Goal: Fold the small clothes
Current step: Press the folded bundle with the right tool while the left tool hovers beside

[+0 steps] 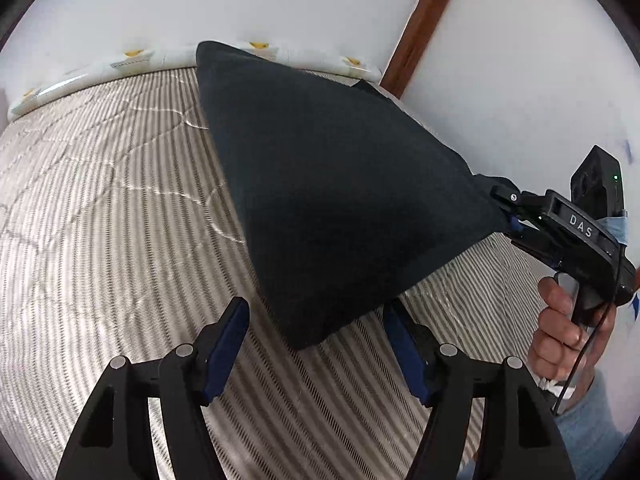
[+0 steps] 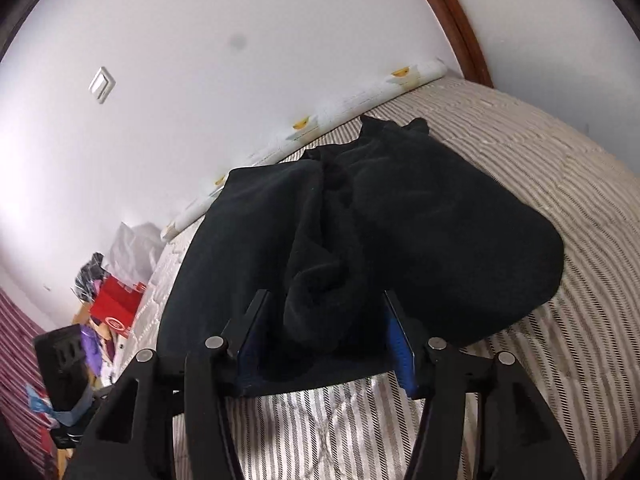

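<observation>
Now the dark garment (image 1: 340, 184) is lifted above the striped bedspread (image 1: 100, 200) of the bed. The right tool (image 1: 506, 204) pinches 1 corner of the cloth, and its 2 fingers are pressed together on the bunched fabric; the person's hand (image 1: 568, 328) holds its handle. From this corner the cloth stretches tight toward the far edge of the bed, near the white wall (image 1: 240, 0).

The left tool (image 1: 316, 344) is spread wide. The lower hanging corner of the garment sits just ahead of it, between the 2 blue pads (image 1: 226, 344), but I cannot tell if it touches them.

In the right wrist view, the garment (image 2: 420, 232) fills the space in front of the right tool (image 2: 326, 336), and a thick fold of it lies between the fingers. Farther ahead, part of the cloth rests on the bedspread (image 2: 560, 360). To the left of this tool, a red box (image 2: 116, 304) stands beside the bed, among mixed things. A wooden frame (image 2: 460, 16) runs along the wall behind.
</observation>
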### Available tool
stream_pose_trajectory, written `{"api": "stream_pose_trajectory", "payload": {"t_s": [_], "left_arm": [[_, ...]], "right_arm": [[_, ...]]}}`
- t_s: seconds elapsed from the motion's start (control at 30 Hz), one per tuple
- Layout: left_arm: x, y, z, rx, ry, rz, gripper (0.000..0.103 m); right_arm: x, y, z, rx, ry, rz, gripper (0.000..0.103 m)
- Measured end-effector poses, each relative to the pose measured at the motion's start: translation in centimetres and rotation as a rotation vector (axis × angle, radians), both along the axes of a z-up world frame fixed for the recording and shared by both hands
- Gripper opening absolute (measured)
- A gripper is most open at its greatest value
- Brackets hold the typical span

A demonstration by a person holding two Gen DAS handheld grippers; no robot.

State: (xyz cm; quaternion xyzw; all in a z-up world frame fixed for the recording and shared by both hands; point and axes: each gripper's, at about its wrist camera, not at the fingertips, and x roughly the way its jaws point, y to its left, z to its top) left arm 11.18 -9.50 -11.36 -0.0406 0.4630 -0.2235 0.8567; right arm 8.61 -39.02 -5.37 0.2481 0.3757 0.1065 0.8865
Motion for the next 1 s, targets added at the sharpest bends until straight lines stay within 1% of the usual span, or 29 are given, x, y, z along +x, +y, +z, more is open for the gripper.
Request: {"api": "stream_pose_trajectory", "payload": {"t_s": [0.17,0.3,0.33,0.37,0.43,0.47,0.5,0.57,0.6,0.63,0.7,0.77,0.8,0.83,0.9,0.93,1.0], "left_arm": [[0.8,-1.1,-0.6,0.038,-0.018,0.014,0.067],[1.5,-2.3,-1.0,0.064,-0.017,0.024,0.067],[1.7,-2.4,-1.1,0.066,-0.013,0.030,0.067],[2.1,-2.5,-1.3,0.068,-0.009,0.034,0.067],[2.6,-2.9,-1.5,0.090,-0.014,0.040,0.067],[2.8,-3.2,-1.4,0.105,-0.015,0.040,0.067],[2.7,-3.4,-1.4,0.118,-0.017,0.038,0.067],[2.8,-3.6,-1.4,0.131,-0.019,0.038,0.067],[2.8,-3.7,-1.4,0.142,-0.021,0.037,0.067],[2.8,-3.8,-1.4,0.155,-0.024,0.036,0.068],[2.8,-4.0,-1.4,0.165,-0.025,0.034,0.068],[2.9,-4.3,-1.3,0.154,-0.025,0.020,0.069],[2.9,-4.5,-1.2,0.143,-0.021,0.006,0.069],[3.0,-4.7,-1.2,0.144,-0.020,0.003,0.069],[2.9,-5.2,-1.0,0.149,-0.028,0.000,0.069],[3.1,-5.4,-1.0,0.150,-0.029,-0.001,0.067],[3.1,-5.9,-0.9,0.153,-0.028,0.004,0.067]], "right_arm": [[2.2,0.4,-0.8,0.036,0.022,-0.004,0.055],[4.2,1.1,-1.2,0.034,0.019,-0.037,0.054],[4.8,1.3,-1.2,0.029,0.020,-0.042,0.047],[5.4,1.6,-1.1,0.016,0.022,-0.041,0.032],[6.3,2.0,-0.8,-0.012,0.028,-0.020,0.014],[6.6,2.2,-0.7,-0.021,0.023,0.004,0.012],[6.8,2.3,-0.1,-0.050,-0.003,0.020,0.012],[6.7,1.8,1.4,-0.108,-0.067,0.023,0.009],[6.5,1.2,2.1,-0.117,-0.095,0.013,0.009],[6.2,0.4,2.9,-0.116,-0.125,-0.008,0.009],[5.3,-2.2,4.6,-0.128,-0.189,-0.084,0.009],[4.2,-5.4,5.3,-0.138,-0.235,-0.189,0.008],[3.9,-6.8,5.0,-0.146,-0.228,-0.225,0.008],[3.9,-7.6,4.6,-0.152,-0.212,-0.237,0.008],[4.3,-8.9,2.6,-0.187,-0.141,-0.242,0.008],[4.4,-9.0,1.8,-0.197,-0.118,-0.239,0.008],[4.6,-9.1,0.2,-0.210,-0.070,-0.226,0.008]]}}
